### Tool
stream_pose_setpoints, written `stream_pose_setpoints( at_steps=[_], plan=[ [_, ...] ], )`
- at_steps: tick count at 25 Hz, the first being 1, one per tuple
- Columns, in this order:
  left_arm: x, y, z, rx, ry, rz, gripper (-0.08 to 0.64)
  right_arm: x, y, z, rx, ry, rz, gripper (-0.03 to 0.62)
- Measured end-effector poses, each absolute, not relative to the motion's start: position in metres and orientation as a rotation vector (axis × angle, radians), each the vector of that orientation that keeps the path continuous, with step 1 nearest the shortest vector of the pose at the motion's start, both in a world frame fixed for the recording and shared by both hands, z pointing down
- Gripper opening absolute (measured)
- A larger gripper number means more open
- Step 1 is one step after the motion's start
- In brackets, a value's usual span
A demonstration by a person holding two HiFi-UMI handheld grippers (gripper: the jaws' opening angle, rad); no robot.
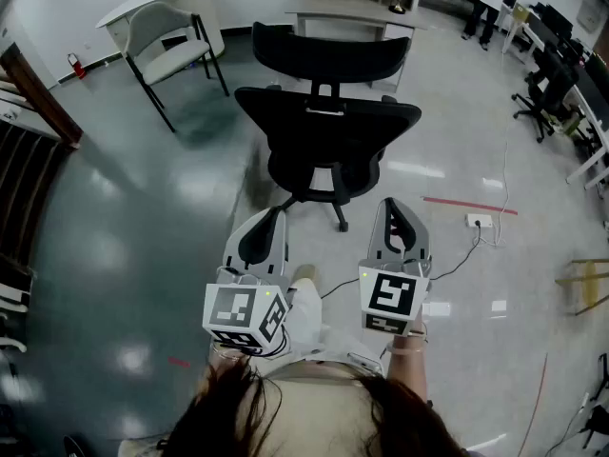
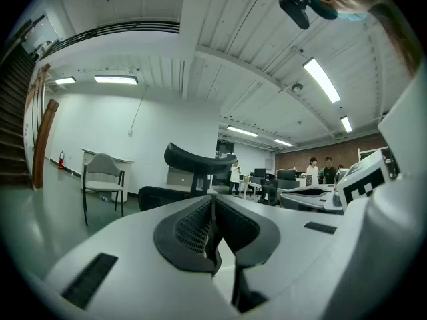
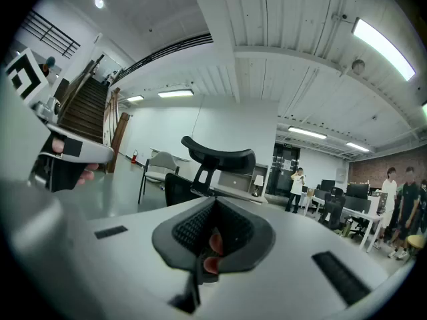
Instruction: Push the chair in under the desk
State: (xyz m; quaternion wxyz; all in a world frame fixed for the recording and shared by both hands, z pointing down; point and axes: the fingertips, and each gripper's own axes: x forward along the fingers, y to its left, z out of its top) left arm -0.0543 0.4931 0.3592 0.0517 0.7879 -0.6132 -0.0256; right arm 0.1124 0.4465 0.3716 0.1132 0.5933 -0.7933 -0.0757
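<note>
At the upper left stands one grey-seated side chair with a black tube frame (image 1: 171, 46), no part of the job. At lower left, the left gripper (image 1: 272, 219) is level, its jaws pressed together with nothing between them. It stops short of the one black mesh office chair on castors (image 1: 328, 131), which fills the centre with its backrest and headrest turned toward the person. Beyond it, at top centre, is the one grey desk (image 1: 352, 12); the seat looks not yet tucked under.

The chair should roll easily on the smooth floor, though it will likely swivel or veer if pushed off-centre. The mesh back will give, so the stiff upper rim of the backrest, one gripper at each side, seems the best place to press.

At lower right, the right gripper (image 1: 390, 209) is likewise clamped closed and empty, clear of the chair. That makes two grippers.
</note>
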Motion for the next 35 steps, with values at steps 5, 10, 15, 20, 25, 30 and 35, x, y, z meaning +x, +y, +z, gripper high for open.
stream_pose_setpoints(
  at_steps=[5, 10, 15, 20, 25, 30, 35],
  plan=[
    [-0.055, 0.473, 0.361, 2.397, -1.837, -0.046, 0.023, 0.110, 0.429, 0.374, 1.712, -2.335, -0.219, 0.022],
    [-0.059, 0.454, 0.363, 2.382, -1.809, -0.059, 0.011, 0.107, 0.410, 0.378, 1.704, -2.339, -0.216, 0.023],
    [-0.058, 0.428, 0.371, 2.413, -1.732, -0.006, 0.011, 0.100, 0.387, 0.377, 1.678, -2.351, -0.197, 0.023],
    [-0.068, 0.401, 0.376, 2.398, -1.704, -0.016, 0.012, 0.096, 0.361, 0.376, 1.668, -2.344, -0.194, 0.023],
    [-0.083, 0.371, 0.373, 2.403, -1.730, 0.000, 0.012, 0.097, 0.336, 0.372, 1.700, -2.331, -0.191, 0.025],
    [-0.096, 0.342, 0.372, 2.430, -1.723, 0.058, 0.012, 0.092, 0.314, 0.371, 1.681, -2.308, -0.209, 0.025],
    [-0.104, 0.316, 0.377, 2.459, -1.718, 0.119, 0.012, 0.086, 0.294, 0.377, 1.664, -2.275, -0.206, 0.025]
  ],
)
